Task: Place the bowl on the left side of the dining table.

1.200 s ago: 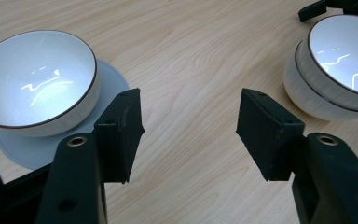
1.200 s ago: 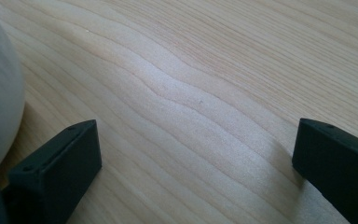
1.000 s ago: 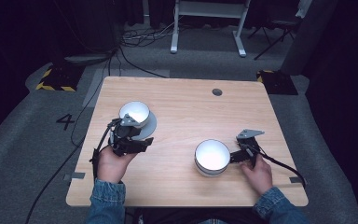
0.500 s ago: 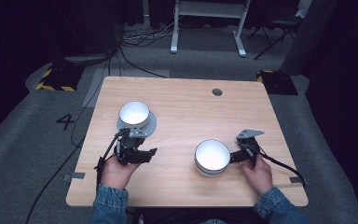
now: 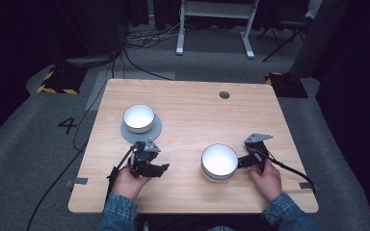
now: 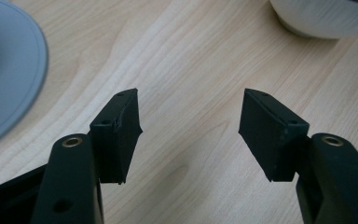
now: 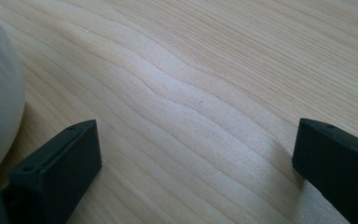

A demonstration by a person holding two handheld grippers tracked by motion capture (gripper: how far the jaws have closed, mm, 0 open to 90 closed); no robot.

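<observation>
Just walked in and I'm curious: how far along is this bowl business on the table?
Looks done: one white bowl sits on the grey saucer, and the left tool is beside it, jaws open and empty. In hand: nothing is gripped; the right tool, also open, rests next to the second bowl on the bare table. Probably left: handling that second bowl; where it goes I can't tell.
</observation>
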